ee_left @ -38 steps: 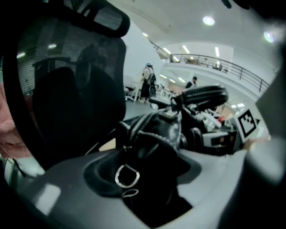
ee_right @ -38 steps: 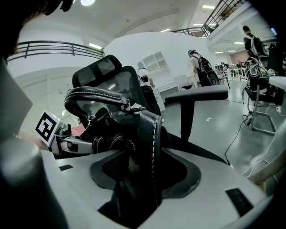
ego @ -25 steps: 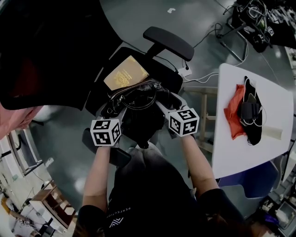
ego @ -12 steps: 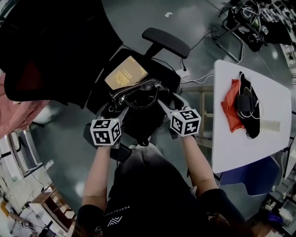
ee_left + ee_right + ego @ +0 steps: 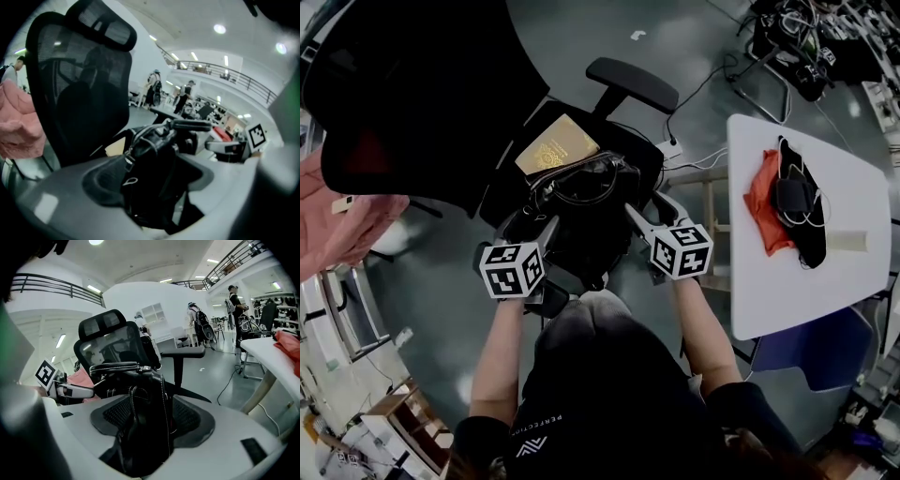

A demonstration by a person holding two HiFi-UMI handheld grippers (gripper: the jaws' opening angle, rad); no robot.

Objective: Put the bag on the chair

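Note:
A black leather bag (image 5: 581, 202) with looped handles stands on the seat of a black office chair (image 5: 633, 82), in front of a tan booklet (image 5: 558, 147). My left gripper (image 5: 546, 225) is at the bag's left end and my right gripper (image 5: 636, 214) at its right end. In the left gripper view the bag (image 5: 154, 173) sits between widely spread jaws that have been spreading, with pad surface bare beside it. In the right gripper view the bag (image 5: 147, 418) likewise stands between wide jaws, with mesh pad showing on both sides.
The chair's tall mesh back (image 5: 422, 94) rises at the left. A white table (image 5: 825, 272) at the right carries a red cloth (image 5: 761, 202) and black items (image 5: 797, 206). A pink garment (image 5: 347, 225) hangs at the far left. Cables (image 5: 703, 155) lie on the floor.
The bag stays on the seat. Both grippers sit slightly lower in the head view, a touch farther back from the bag.

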